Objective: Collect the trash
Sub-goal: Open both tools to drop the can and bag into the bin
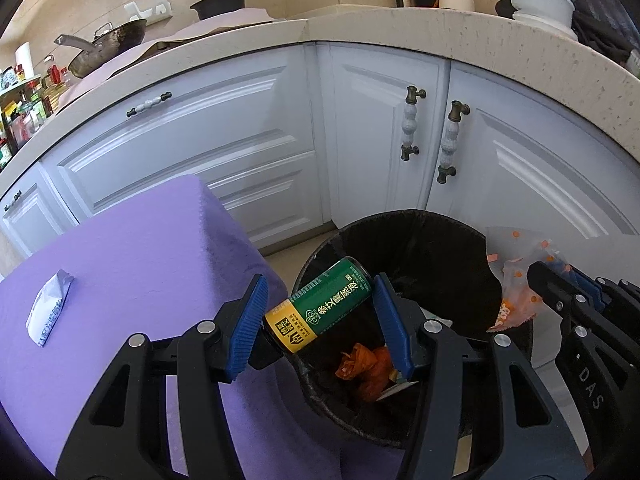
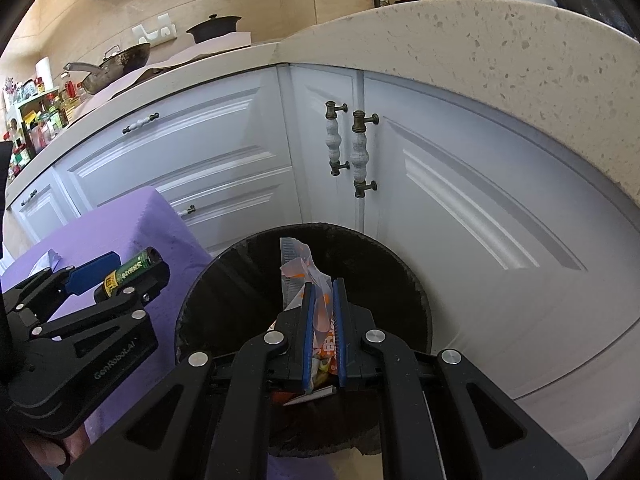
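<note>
Your left gripper (image 1: 320, 316) is nearest the lens, its blue pads clamped on the two ends of a green can (image 1: 326, 304), which lies tilted between them. You hold it over the near rim of the bin (image 1: 320, 248), probably so it falls straight in when the jaws part. Your right gripper (image 2: 322, 328) has its jaws pinched nearly together on a clear wrapper (image 2: 298, 268) with orange print, which stands up out of the pads above the middle of the bin. Both pieces sit over the opening, so the drop looks like the step in hand.

The bin wears a black liner and already holds crumpled orange plastic (image 1: 366, 364) and some paper scraps at the bottom. Beside it, the purple cloth (image 1: 132, 248) carries one white packet (image 1: 50, 306), apparently the next piece to fetch.
</note>
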A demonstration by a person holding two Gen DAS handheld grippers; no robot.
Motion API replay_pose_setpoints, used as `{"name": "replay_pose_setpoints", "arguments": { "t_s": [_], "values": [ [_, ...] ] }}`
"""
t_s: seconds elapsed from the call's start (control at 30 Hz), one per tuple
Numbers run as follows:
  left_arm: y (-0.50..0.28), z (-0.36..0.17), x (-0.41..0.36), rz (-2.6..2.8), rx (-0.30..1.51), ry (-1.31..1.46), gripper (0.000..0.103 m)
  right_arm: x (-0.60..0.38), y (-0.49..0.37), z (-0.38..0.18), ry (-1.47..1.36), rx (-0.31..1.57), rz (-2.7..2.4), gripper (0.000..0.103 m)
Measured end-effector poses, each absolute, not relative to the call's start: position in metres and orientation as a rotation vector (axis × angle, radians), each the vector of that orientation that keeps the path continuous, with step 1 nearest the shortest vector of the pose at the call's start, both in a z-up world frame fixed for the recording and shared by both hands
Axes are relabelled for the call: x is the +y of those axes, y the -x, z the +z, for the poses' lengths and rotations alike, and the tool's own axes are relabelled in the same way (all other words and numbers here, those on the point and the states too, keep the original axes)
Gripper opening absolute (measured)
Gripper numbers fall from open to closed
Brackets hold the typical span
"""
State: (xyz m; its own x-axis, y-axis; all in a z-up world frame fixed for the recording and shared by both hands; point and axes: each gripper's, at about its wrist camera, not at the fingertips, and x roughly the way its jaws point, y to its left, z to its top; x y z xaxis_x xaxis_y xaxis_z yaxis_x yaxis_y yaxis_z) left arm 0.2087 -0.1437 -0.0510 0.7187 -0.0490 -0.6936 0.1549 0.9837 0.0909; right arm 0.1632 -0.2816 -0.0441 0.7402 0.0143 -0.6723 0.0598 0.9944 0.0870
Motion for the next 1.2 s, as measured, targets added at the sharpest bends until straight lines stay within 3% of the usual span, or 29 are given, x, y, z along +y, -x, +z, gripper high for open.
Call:
{"name": "replay_pose_setpoints", "arguments": {
  "t_s": [0.13,0.2,0.5,0.77,1.2],
  "values": [
    [-0.212,-0.052,-0.148,-0.117,0.760,-0.152,0.053,-0.283,-0.165,-0.045,-0.106,0.733,-0.026,0.010],
    [-0.215,-0.053,-0.151,-0.120,0.761,-0.163,0.041,-0.285,-0.167,-0.046,-0.110,0.731,-0.029,0.010],
    [-0.227,-0.058,-0.158,-0.129,0.771,-0.161,0.041,-0.288,-0.174,-0.054,-0.116,0.740,-0.033,0.012],
    [-0.231,-0.061,-0.158,-0.132,0.786,-0.150,0.055,-0.289,-0.181,-0.065,-0.113,0.758,-0.045,0.037],
    [-0.224,-0.052,-0.139,-0.108,0.767,-0.129,0.061,-0.297,-0.176,-0.062,-0.128,0.745,-0.073,0.045]
  ]
}}
